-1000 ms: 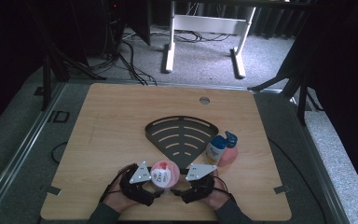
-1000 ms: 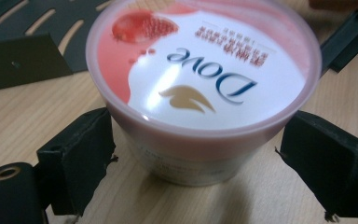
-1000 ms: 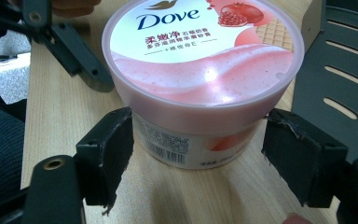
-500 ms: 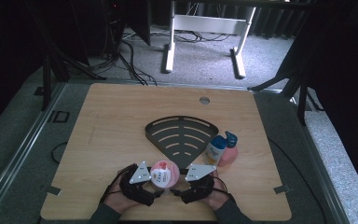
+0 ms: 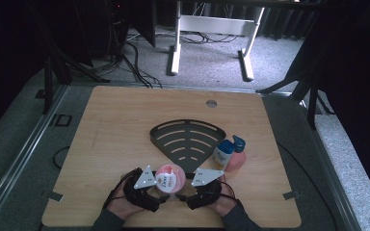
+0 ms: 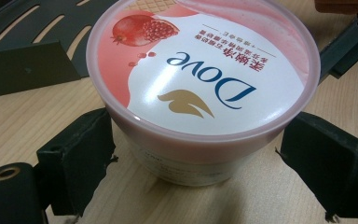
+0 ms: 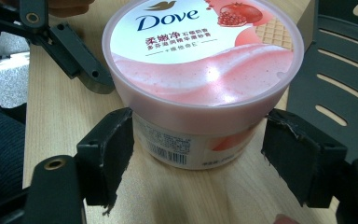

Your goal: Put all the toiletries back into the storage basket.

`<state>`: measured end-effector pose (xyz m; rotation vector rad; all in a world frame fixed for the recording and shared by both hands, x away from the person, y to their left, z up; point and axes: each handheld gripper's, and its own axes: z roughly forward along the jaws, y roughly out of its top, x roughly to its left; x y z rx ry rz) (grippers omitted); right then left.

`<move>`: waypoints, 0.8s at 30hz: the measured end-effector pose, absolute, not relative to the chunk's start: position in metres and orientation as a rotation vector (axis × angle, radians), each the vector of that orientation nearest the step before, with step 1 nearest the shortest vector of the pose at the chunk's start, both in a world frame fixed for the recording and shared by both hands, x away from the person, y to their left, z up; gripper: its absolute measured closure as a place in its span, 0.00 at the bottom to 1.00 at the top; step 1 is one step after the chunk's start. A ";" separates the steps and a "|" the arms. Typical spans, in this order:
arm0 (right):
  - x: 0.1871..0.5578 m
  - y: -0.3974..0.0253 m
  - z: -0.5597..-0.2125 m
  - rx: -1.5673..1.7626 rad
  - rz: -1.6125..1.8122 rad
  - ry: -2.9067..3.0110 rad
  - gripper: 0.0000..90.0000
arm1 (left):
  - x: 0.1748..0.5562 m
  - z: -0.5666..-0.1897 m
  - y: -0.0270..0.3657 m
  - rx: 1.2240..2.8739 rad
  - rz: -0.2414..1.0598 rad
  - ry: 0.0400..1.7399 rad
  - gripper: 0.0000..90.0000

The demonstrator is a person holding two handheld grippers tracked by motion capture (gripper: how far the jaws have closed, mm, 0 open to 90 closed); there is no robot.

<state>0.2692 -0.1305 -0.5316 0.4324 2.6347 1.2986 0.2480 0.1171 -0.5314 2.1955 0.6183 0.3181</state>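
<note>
The pink tub point(image 5: 167, 178) is stood upright on the bench point(image 5: 115, 130); it is flanked by the left gripper point(image 6: 193, 154) and right gripper point(image 7: 196, 149); both sets of jaws are released, not touching it.

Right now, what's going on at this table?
A person holds a tool in each hand at the near edge of the table. Both the left tool and the right tool are open, their jaws straddling a pink-lidded Dove tub that stands on the wood, gaps visible at both sides. Just behind it lies a black fan-shaped rack, with two small bottles beside its right edge.
</note>
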 end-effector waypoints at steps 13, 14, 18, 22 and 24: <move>0.274 -0.128 -0.523 0.442 1.307 2.626 0.27 | 0.254 -0.520 0.120 2.200 0.334 0.605 0.11; 0.275 -0.128 -0.522 0.436 1.306 2.623 0.27 | 0.255 -0.520 0.121 2.201 0.334 0.603 0.11; 0.277 -0.126 -0.520 0.435 1.309 2.618 0.27 | 0.257 -0.518 0.122 2.197 0.336 0.606 0.11; 0.280 -0.125 -0.518 0.435 1.305 2.618 0.27 | 0.259 -0.515 0.122 2.202 0.347 0.605 0.11; 0.281 -0.125 -0.518 0.435 1.304 2.620 0.27 | 0.260 -0.514 0.122 2.206 0.350 0.603 0.11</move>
